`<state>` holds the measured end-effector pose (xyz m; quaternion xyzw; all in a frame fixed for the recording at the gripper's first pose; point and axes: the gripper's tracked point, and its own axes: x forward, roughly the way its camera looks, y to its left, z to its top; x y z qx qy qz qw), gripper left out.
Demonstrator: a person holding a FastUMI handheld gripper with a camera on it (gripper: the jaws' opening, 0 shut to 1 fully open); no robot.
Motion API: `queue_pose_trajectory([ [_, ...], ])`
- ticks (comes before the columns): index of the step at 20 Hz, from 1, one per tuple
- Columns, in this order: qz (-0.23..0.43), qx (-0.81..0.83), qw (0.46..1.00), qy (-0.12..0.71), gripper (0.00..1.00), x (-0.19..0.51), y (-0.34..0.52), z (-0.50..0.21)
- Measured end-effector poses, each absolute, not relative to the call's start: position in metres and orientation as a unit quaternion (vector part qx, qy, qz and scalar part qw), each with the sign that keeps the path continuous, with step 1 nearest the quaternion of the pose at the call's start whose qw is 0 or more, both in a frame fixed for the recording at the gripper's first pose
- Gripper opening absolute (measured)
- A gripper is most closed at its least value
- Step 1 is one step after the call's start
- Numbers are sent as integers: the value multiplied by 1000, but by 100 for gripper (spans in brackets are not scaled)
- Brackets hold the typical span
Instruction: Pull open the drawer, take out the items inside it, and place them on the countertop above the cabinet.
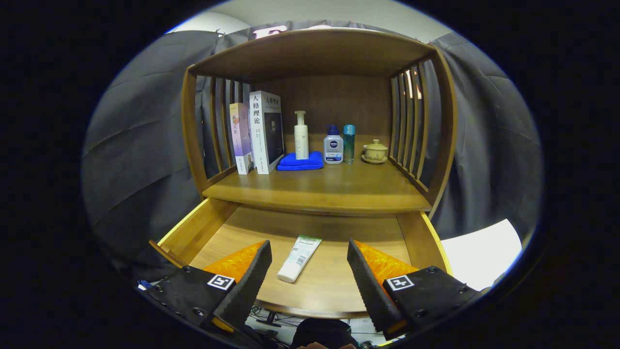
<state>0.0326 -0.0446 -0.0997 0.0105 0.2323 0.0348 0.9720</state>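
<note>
A wooden cabinet [315,53] with slatted sides stands against dark cloth walls. On its countertop [319,186], from left to right, stand two upright books [256,133], a folded blue cloth [301,162] with a white pump bottle [301,135] on it, a white bottle with a blue cap [333,145], a slim teal bottle [348,144], and a small lidded cup on a saucer [375,151]. Below the countertop the drawer [334,286] is pulled open. A white tube [299,258] lies flat on the drawer's floor, tilted, cap end nearest the camera. The gripper [308,276] hovers over the open drawer with its fingers spread wide apart, pointing forward; the tube lies between them, touching neither. A white sheet [479,254] lies to the right of the drawer.
</note>
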Motion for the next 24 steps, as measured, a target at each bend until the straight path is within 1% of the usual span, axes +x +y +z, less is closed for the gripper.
queue_pose_trajectory([
  [2, 39, 10, 967, 253, 98, 50, -40, -103],
  [5, 56, 25, 947, 315, 98, 68, -24, -124],
  [7, 54, 12, 939, 338, 98, 82, -22, -134],
  [10, 70, 14, 917, 393, 98, 97, -10, -156],
  [13, 70, -6, 895, 440, 98, 104, -9, -172],
  [15, 63, -22, 885, 462, 98, 109, -10, -186],
  [19, 63, 28, 857, 511, 98, 115, 4, -205],
  [24, 32, 57, 832, 551, 97, 123, -3, -228],
])
